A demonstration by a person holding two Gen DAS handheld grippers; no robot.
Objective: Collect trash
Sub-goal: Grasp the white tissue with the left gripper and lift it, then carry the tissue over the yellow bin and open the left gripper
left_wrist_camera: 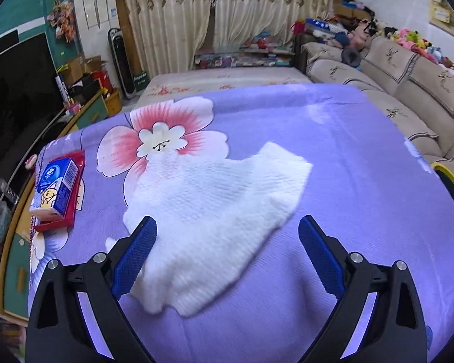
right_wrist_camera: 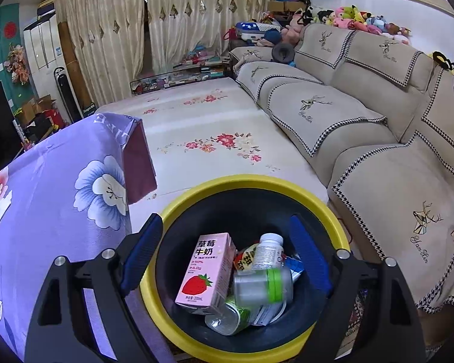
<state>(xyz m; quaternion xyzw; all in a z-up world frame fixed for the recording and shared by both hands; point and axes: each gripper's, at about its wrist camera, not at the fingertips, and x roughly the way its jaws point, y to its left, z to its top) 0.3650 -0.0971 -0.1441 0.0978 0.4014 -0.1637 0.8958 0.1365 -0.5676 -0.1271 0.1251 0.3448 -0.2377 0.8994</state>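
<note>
A: Left claw [left_wrist_camera: 227,236]?

B: Fingers wide apart, nothing between the pads. It hangs low over a white paper towel [left_wrist_camera: 215,220] lying flat and crumpled on the purple flowered cloth [left_wrist_camera: 333,139]. Left blue pad [left_wrist_camera: 136,260] overlaps the towel's near-left edge; can't tell if it touches. Right pad sits just off the towel's right edge, over bare cloth.

A: Anything else on that cloth?

B: Far left edge, a blue tissue pack [left_wrist_camera: 56,187] resting in a red tray [left_wrist_camera: 75,193], well apart from the towel. Yellow bin rim peeks in at the right edge of the left cam.

A: Right claw [right_wrist_camera: 227,236]?

B: Also spread wide, empty. It hovers above the bin [right_wrist_camera: 333,211], yellow rim, dark inside, which stands just beside the cloth-covered table, between it and the beige sofa [right_wrist_camera: 363,127].

A: What's in the bin?

B: Pink strawberry milk carton [right_wrist_camera: 205,272] leaning on its side, a clear jar w/ green lid [right_wrist_camera: 263,284] lying across the pile, a white bottle [right_wrist_camera: 268,251] behind it, a can [right_wrist_camera: 227,317] at the bottom front, plus some wrappers, too jumbled to tell apart.

A: So the towel?

B: On the table, not yet in the bin.
</note>
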